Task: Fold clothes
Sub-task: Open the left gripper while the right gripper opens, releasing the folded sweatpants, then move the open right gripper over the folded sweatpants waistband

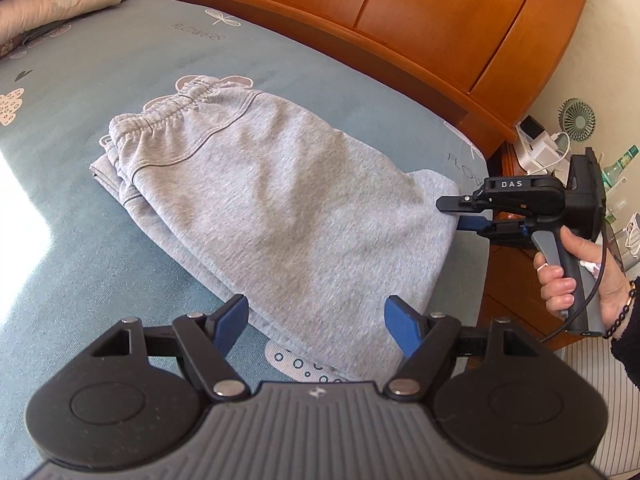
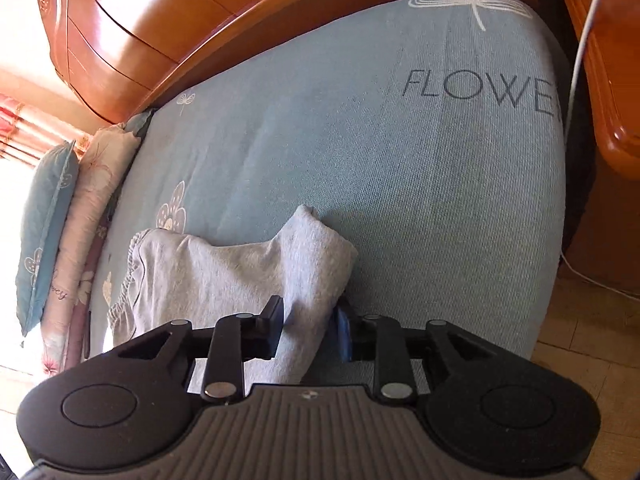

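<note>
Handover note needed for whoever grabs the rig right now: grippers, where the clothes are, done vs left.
Left gripper: open, hovering over the near edge of the grey sweatpants, holding nothing.
Right gripper: fingers either side of the sweatpants' corner; whether the pads press the fabric is not clear.
Sweatpants: on the blue bedsheet near the wooden headboard, folded into a compact stack, waistband at the far end.
Done: the pants look folded over at least once.
Left: probably finish the corner, make one more fold, smooth flat. No other garment is in view.
</note>
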A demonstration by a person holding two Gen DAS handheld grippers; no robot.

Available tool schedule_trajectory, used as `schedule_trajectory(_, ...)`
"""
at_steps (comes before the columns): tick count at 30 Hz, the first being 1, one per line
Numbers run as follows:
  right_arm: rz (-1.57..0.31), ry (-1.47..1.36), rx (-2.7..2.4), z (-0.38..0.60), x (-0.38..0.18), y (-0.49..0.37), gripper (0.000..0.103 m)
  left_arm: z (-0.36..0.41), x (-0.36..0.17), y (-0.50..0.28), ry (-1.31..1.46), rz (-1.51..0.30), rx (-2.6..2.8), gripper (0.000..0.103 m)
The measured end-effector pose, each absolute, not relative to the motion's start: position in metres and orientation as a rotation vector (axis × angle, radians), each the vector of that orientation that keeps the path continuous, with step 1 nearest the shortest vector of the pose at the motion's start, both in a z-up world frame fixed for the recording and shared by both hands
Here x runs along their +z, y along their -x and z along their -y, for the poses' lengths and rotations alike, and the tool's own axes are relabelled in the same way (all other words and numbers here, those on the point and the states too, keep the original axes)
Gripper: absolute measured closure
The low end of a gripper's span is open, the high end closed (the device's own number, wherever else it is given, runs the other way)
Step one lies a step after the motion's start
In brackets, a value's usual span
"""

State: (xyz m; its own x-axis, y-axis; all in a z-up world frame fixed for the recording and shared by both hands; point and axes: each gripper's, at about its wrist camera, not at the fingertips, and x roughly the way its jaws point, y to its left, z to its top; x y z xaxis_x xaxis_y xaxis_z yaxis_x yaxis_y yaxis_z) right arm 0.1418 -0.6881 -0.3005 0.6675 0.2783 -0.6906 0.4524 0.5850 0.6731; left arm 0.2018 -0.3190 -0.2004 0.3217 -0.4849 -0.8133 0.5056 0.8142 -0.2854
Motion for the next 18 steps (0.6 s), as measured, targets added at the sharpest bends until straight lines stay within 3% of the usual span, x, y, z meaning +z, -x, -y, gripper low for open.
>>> schedule_trajectory(7,-0.961,-0.997,0.099,0.638,-0.306,-0.124,0.044,0.306,-0.202,-0.197,0.020,-1.078,-0.620,0.028)
schedule_trajectory(18,-1.059,-0.987,0.237,0.561,-0.327,-0.126,0.043,0.274,-0.197,-0.174,0.035,-1.085,-0.581,0.028)
